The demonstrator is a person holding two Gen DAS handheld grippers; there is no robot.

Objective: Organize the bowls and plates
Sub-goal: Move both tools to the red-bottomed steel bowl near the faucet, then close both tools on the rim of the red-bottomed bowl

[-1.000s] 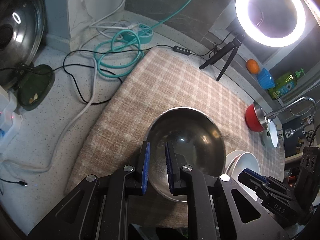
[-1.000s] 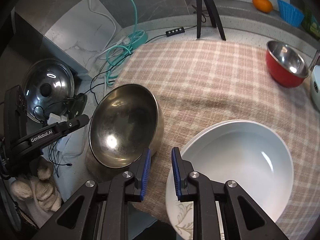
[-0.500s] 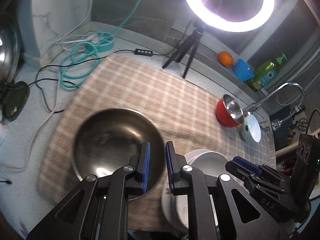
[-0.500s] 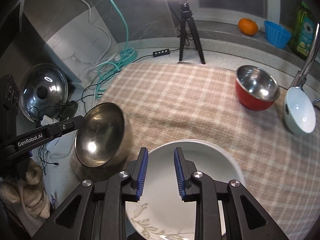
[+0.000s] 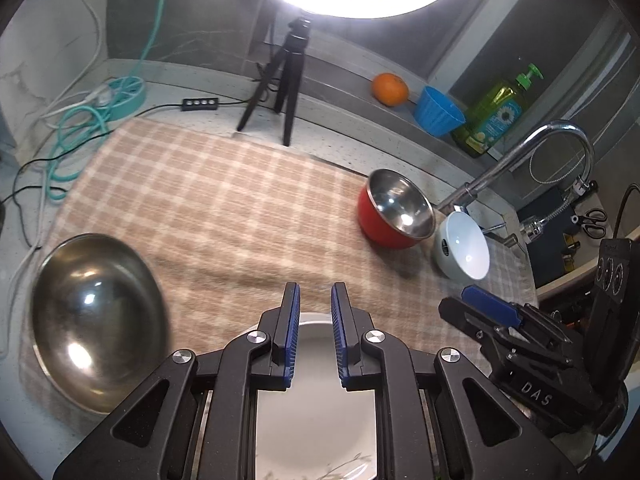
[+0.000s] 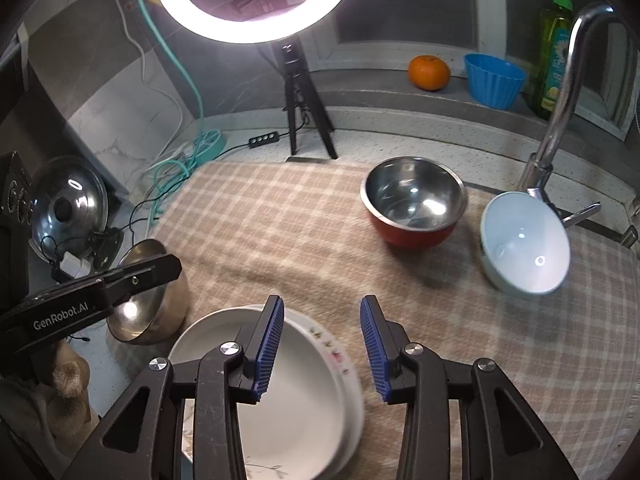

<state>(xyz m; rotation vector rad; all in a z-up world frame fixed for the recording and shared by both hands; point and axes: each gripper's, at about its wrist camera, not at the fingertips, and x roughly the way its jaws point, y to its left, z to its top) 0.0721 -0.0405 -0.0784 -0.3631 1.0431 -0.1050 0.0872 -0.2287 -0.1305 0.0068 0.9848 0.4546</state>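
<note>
A large steel bowl [image 5: 94,320] sits at the left edge of the checked cloth [image 5: 224,200]; it also shows in the right wrist view [image 6: 154,304]. White stacked plates [image 6: 296,392] lie at the front; they also show under my left gripper [image 5: 316,420]. A red bowl with a steel inside [image 6: 414,200] and a pale blue bowl [image 6: 524,248] stand at the right; both show in the left wrist view, red bowl [image 5: 394,212], pale blue bowl [image 5: 466,248]. My left gripper [image 5: 314,312] is narrowly open and empty above the plates. My right gripper [image 6: 322,328] is open and empty over the plates' right edge.
A ring light on a tripod [image 6: 304,88] stands behind the cloth. A tap [image 6: 560,100] rises at the right. An orange [image 6: 428,72], a blue cup [image 6: 494,80] and a green soap bottle [image 6: 554,36] sit on the back ledge. Cables [image 5: 80,136] and a pot lid [image 6: 68,208] lie at the left.
Both grippers have swung right and tilted up. My left gripper has left the steel bowl and now hangs over the plates. My right gripper's jaws have opened wider.
</note>
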